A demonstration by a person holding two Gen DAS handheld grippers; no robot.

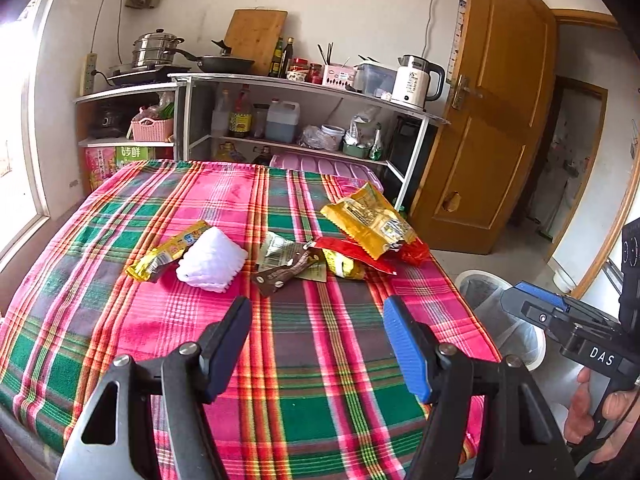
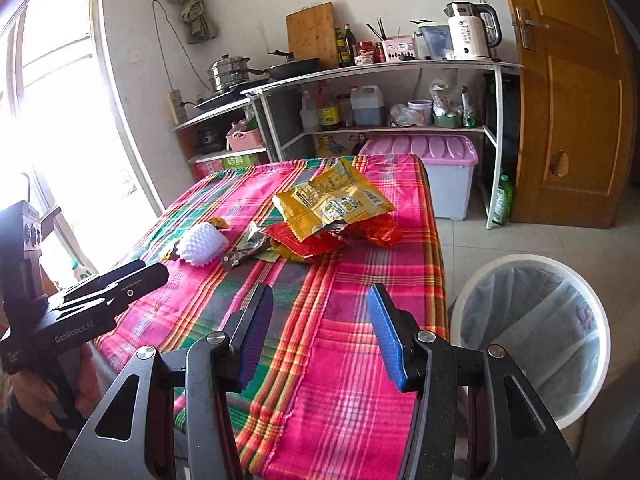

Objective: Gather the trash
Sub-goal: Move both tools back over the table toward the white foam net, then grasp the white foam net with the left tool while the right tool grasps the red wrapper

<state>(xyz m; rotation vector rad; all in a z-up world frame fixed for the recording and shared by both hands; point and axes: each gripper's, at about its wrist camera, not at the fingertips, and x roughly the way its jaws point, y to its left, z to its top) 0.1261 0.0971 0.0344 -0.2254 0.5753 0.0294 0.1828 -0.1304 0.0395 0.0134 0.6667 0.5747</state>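
Observation:
Trash lies in the middle of a table with a pink and green plaid cloth [image 1: 320,340]: a white foam fruit net [image 1: 211,260], a small yellow wrapper [image 1: 164,256], a brown wrapper [image 1: 286,272], a red wrapper [image 1: 360,254] and a big yellow snack bag [image 1: 370,220]. The bag [image 2: 334,200] and foam net [image 2: 201,245] also show in the right wrist view. My left gripper [image 1: 318,320] is open and empty, short of the trash. My right gripper [image 2: 320,308] is open and empty over the table's near right part. A white bin with a clear liner [image 2: 532,336] stands on the floor right of the table.
A kitchen shelf [image 1: 304,88] with pots, bottles and a kettle [image 1: 416,80] stands behind the table. A pink-lidded storage box [image 2: 432,168] sits under it. A wooden door [image 1: 492,120] is open at the right. A bright window [image 2: 60,100] is at the left.

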